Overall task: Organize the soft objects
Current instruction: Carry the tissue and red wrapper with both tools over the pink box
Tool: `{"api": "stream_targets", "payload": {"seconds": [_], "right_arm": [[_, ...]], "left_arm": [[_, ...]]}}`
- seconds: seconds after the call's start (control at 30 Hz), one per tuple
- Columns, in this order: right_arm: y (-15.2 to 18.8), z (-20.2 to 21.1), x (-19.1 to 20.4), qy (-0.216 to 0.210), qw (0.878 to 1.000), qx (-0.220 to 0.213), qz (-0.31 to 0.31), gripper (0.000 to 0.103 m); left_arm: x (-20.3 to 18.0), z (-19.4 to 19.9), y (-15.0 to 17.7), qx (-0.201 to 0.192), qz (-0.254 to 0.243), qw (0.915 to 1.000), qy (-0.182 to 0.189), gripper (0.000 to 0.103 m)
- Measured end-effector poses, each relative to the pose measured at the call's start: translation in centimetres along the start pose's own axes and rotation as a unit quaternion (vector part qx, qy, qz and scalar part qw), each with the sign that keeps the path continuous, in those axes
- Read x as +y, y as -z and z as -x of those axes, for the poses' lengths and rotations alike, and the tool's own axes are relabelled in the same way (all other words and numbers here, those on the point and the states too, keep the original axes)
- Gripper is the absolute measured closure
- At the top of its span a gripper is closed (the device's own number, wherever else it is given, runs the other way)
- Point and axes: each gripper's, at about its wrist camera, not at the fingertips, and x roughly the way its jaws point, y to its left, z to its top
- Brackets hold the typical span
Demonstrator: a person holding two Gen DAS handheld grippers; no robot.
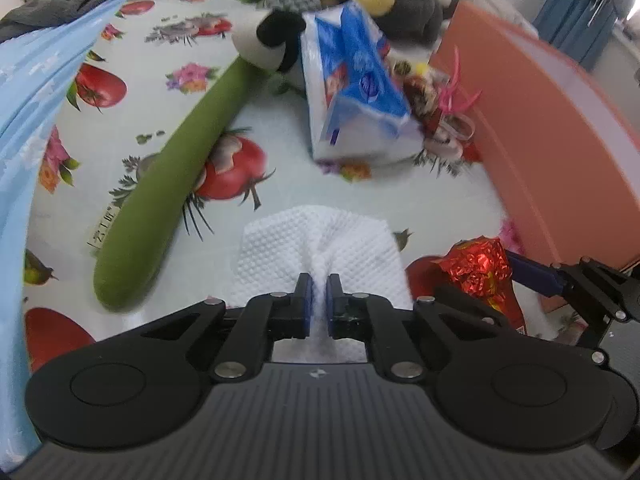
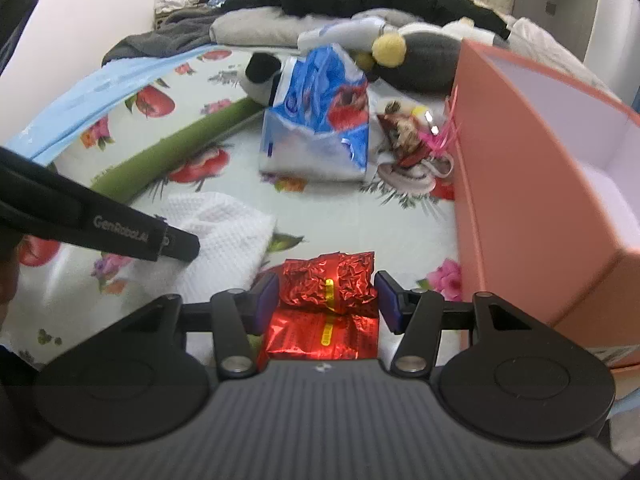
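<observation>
My left gripper (image 1: 318,296) is shut on a white dimpled cloth (image 1: 320,236), which bunches up between its blue pads. The cloth (image 2: 224,224) lies on a fruit-and-flower printed sheet (image 1: 400,200). My right gripper (image 2: 326,300) is closed around a crumpled red foil packet (image 2: 328,280), with a blue pad against each side. In the left wrist view the same packet (image 1: 476,268) shows to the right of the cloth. A tall salmon-pink box (image 2: 520,180) with a pale inside stands open just right of the right gripper.
A blue tissue pack (image 2: 320,120) leans mid-sheet beside a small doll with pink ribbon (image 2: 408,136). A long green plush (image 1: 160,184) with a black-and-white head (image 1: 272,40) lies diagonally at left. A grey plush (image 2: 420,56), dark clothes and pillows crowd the back. A blue sheet (image 1: 24,120) edges the left.
</observation>
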Motion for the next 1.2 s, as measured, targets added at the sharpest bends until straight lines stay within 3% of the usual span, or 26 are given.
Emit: {"api": "stream_targets", "payload": {"seconds": [0.63, 0.9, 1.2], "right_arm": [[-3.5, 10.8, -1.2, 0.019, 0.994, -0.093, -0.048, 0.047], [-4.0, 15.4, -2.0, 0.015, 0.989, -0.132, -0.06, 0.047], [-2.7, 19.8, -3.9, 0.029, 0.986, -0.146, -0.08, 0.047]], "left_arm": [[-2.0, 13.4, -0.6, -0.11, 0.023, 0.9914, 0.067, 0.095], [-4.0, 17.5, 0.8, -0.133, 0.019, 0.9873, 0.084, 0.095], [-7.8, 19.8, 1.7, -0.142, -0.008, 0.9829, 0.116, 0.095]]}}
